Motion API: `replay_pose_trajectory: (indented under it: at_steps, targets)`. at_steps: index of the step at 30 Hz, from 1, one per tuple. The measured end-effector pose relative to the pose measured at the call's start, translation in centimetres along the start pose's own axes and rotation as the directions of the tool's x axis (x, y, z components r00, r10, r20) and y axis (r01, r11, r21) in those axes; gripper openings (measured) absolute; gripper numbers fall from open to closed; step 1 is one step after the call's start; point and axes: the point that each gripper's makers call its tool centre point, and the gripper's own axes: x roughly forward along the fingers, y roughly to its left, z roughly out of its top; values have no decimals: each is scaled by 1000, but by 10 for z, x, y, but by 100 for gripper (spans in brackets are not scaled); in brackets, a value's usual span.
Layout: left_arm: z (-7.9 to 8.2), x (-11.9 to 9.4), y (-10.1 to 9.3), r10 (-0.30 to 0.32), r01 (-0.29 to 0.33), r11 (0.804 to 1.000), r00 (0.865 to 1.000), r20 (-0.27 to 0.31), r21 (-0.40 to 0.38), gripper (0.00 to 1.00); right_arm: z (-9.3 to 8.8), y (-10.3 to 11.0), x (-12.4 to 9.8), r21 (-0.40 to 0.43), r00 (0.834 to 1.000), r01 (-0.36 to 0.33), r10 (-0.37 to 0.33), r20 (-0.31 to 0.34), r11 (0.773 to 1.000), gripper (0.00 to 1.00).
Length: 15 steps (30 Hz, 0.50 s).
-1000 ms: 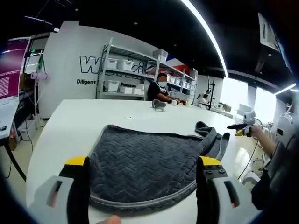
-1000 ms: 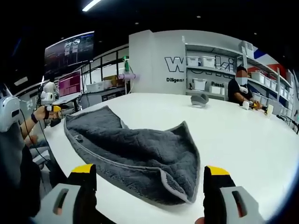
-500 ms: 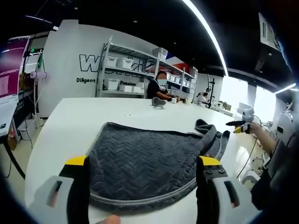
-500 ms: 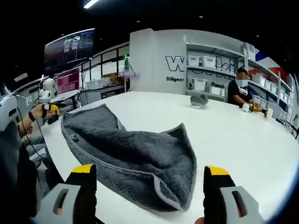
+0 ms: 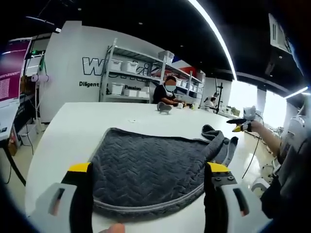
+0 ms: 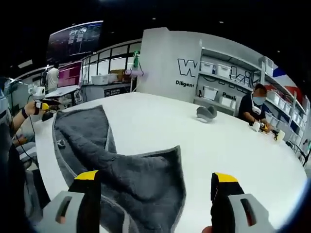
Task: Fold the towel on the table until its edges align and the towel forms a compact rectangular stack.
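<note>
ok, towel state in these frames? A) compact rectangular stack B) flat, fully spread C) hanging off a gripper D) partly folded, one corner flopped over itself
D: in the right gripper view the grey towel has one corner lying back over the rest, and it rests on the white table with both the right gripper and the left gripper open around it.

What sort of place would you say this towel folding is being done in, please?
Probably a large open workshop or lab. A grey quilted towel lies on a big white table; metal shelving with white storage bins lines a lettered wall, and a seated person works at the far end.
</note>
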Motion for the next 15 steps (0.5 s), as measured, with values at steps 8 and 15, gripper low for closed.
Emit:
replay_pose_trajectory:
  at_steps: [8, 15]
  targets:
    - [-2, -3, -2, 5, -5, 1000, 1000, 0, -4, 99, 6, -24, 41, -65, 999, -14, 10, -50, 998, 92]
    - [-5, -8, -2, 11, -11, 1000, 1000, -6, -7, 99, -2, -39, 80, -110, 993, -37, 24, -116, 993, 87]
